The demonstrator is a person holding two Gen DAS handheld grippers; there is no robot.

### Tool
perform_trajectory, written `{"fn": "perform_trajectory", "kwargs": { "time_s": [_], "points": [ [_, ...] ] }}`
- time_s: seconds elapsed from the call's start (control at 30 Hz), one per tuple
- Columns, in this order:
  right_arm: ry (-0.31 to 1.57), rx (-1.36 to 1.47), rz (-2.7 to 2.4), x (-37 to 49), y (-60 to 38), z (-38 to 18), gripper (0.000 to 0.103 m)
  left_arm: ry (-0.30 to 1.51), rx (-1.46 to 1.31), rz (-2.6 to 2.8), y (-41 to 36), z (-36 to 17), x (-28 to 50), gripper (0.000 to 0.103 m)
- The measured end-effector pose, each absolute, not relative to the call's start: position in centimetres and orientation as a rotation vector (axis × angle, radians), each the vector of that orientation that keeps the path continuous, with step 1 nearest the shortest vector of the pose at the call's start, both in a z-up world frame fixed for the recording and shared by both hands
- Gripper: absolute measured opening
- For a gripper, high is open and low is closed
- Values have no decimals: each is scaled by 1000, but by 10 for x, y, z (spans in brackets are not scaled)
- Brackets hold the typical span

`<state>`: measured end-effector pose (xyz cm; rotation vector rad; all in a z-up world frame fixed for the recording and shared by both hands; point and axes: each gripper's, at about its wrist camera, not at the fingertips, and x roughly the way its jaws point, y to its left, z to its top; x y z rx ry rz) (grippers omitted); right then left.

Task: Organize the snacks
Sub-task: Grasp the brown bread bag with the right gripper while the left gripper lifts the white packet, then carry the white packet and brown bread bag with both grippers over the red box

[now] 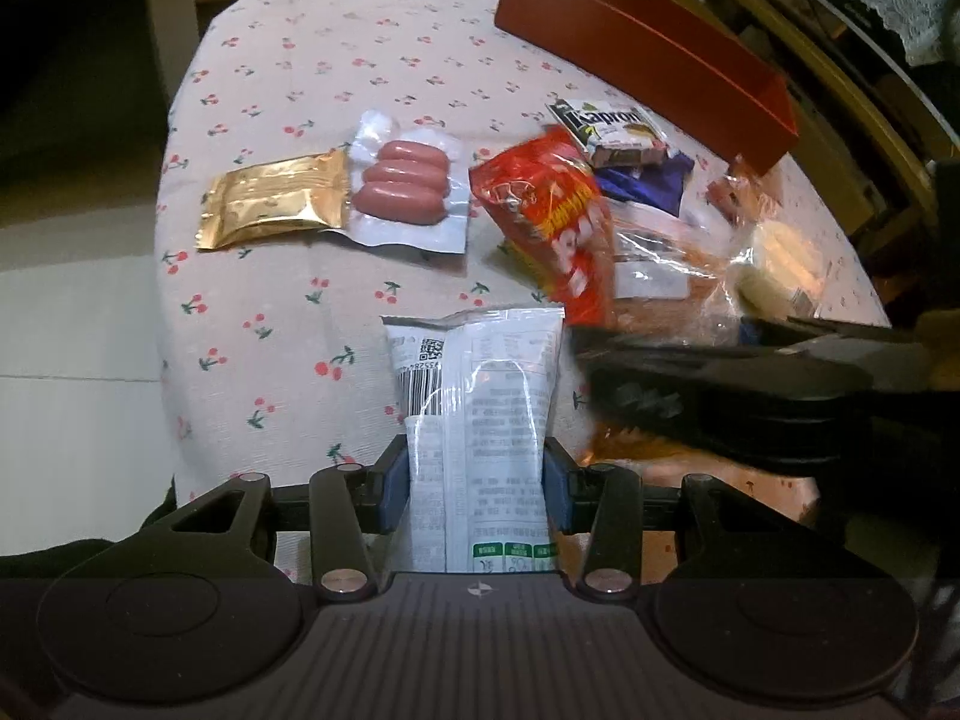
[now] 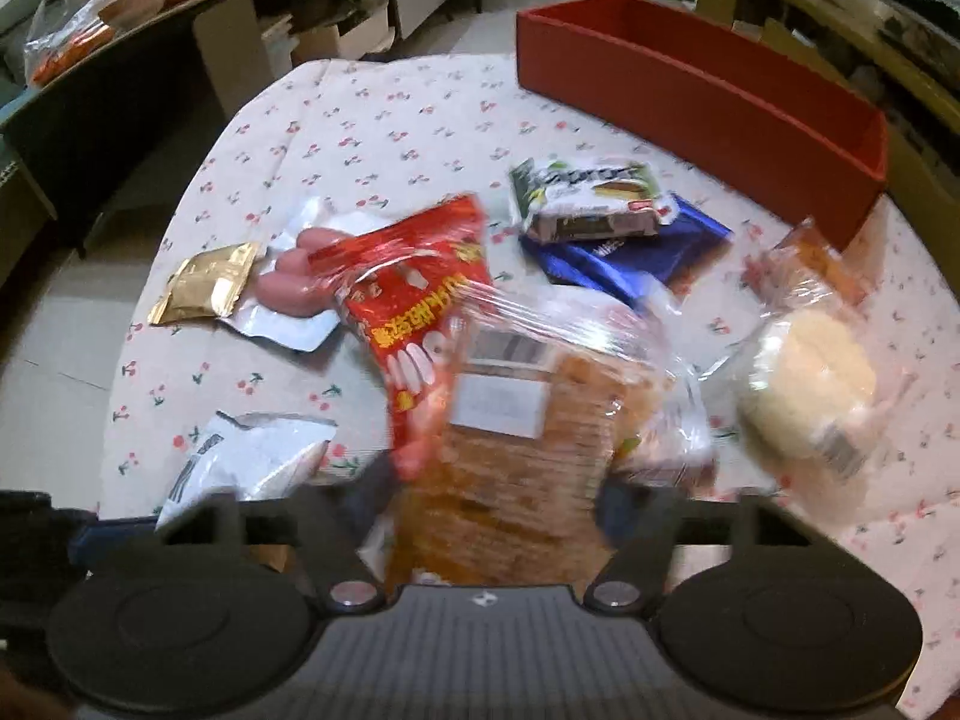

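My left gripper [image 1: 477,489] is shut on a white snack packet [image 1: 480,396] with a barcode and holds it above the cherry-print tablecloth [image 1: 288,90]. My right gripper [image 2: 486,510] is shut on a clear bag of orange crackers [image 2: 516,444], blurred by motion; it shows as a dark shape in the left wrist view [image 1: 720,384]. A red snack bag [image 2: 414,300] leans against the cracker bag. A long red box [image 2: 708,102] stands at the far right of the table.
On the cloth lie a gold pouch [image 1: 276,201], a vacuum pack of sausages [image 1: 408,192], a green-white wafer pack [image 2: 591,201] on a blue packet [image 2: 630,255], and a wrapped pale round cake [image 2: 804,384]. Shelves and boxes surround the table.
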<state>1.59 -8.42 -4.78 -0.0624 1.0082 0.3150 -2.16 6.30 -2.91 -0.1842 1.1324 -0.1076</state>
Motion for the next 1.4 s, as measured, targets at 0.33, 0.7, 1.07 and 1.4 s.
{"fn": "perform_trajectory", "kwargs": {
  "time_s": [0.33, 0.7, 1.07, 1.4],
  "points": [
    [1040, 78, 341, 5, -139, -37, 35, 1132, -149, -127, 47, -28, -17, 52],
    [973, 142, 394, -9, -154, -15, 34, 1089, -158, -162, 29, -13, -5, 51],
    [920, 239, 375, 9, -176, 1, 32, 1014, -131, -207, 6, 16, 28, 50],
    [952, 283, 324, 46, -197, -9, 31, 1011, -105, -213, -10, 14, 66, 50]
  ]
}}
